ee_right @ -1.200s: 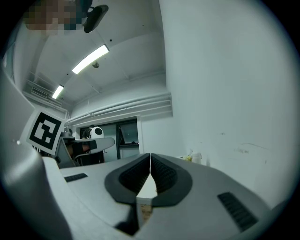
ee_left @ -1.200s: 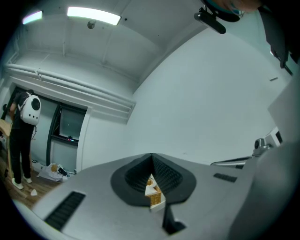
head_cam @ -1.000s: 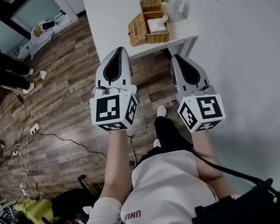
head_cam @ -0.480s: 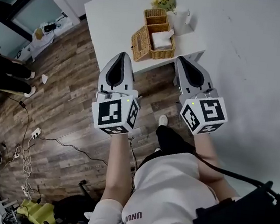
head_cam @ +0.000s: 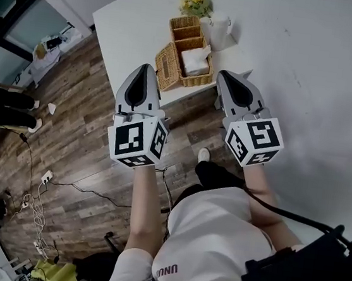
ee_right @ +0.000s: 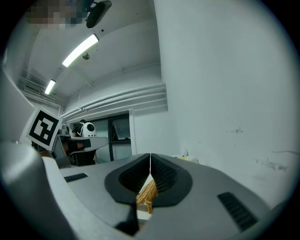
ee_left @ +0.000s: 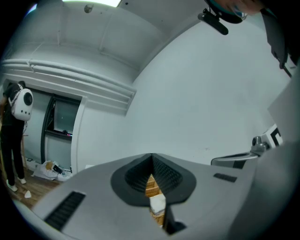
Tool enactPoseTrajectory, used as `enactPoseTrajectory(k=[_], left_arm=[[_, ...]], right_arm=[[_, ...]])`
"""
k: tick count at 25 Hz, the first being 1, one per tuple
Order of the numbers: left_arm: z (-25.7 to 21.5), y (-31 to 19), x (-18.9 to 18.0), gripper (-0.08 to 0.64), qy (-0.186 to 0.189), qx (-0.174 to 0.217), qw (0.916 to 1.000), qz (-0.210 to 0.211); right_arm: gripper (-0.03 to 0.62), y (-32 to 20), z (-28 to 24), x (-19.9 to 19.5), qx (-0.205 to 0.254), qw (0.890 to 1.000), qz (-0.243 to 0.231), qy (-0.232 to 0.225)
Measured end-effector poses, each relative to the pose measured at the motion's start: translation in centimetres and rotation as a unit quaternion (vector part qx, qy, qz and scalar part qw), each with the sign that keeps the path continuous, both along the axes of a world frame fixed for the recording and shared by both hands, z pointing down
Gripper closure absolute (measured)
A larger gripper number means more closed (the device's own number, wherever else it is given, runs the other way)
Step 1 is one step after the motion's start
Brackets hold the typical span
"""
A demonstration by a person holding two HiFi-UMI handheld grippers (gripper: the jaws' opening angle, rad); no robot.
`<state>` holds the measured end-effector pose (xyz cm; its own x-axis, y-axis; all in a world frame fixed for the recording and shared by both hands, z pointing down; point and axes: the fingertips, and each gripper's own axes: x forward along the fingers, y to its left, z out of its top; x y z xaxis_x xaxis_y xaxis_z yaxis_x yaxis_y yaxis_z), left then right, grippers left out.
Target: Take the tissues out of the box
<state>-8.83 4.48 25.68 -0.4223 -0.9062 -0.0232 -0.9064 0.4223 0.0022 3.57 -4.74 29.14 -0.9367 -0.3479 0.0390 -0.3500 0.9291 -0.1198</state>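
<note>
dark wood floor (head_cam: 70,117) on the left with cables (head_cam: 32,198) trailing across it, white table (head_cam: 130,20) up top, plain white wall (head_cam: 325,66) on the right. left gripper (head_cam: 143,69) and right gripper (head_cam: 227,77) are both held out toward the table, jaws closed tight with nothing in either. wicker box (head_cam: 198,80) sits near the table's front edge with its lid flipped open to the left and white tissues (head_cam: 194,61) bunched inside. flowers (head_cam: 196,4) and a white jug (head_cam: 220,29) are behind it.

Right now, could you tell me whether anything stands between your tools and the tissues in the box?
Nothing visible does. The wicker box is open, tissues exposed; the left tool and right tool, both shut, face it across bare table.
</note>
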Motion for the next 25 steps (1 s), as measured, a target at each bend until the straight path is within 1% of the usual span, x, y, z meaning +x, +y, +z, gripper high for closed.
enactPoseTrajectory(k=[5,8,19,25], left_arm=[[0.4,-2.3,-1.1,0.549,0.001,-0.009,0.9999,0.005],[0.1,-3.1,-1.6,0.549,0.000,-0.008,0.9999,0.006],[0.6,-3.9,-2.7,0.549,0.007,-0.016,0.9998,0.009],[0.8,-5.1,-3.8,0.549,0.004,-0.019,0.9996,0.022]], right_arm=[[0.571,-2.2,0.3,-1.3,-0.009,1.000,-0.001,-0.005],[0.571,-3.1,0.4,-2.1,-0.007,1.000,-0.003,-0.003],[0.571,-4.0,1.2,-3.8,-0.007,1.000,-0.017,0.011],[0.571,-5.4,1.5,-4.5,-0.007,1.000,-0.004,0.014]])
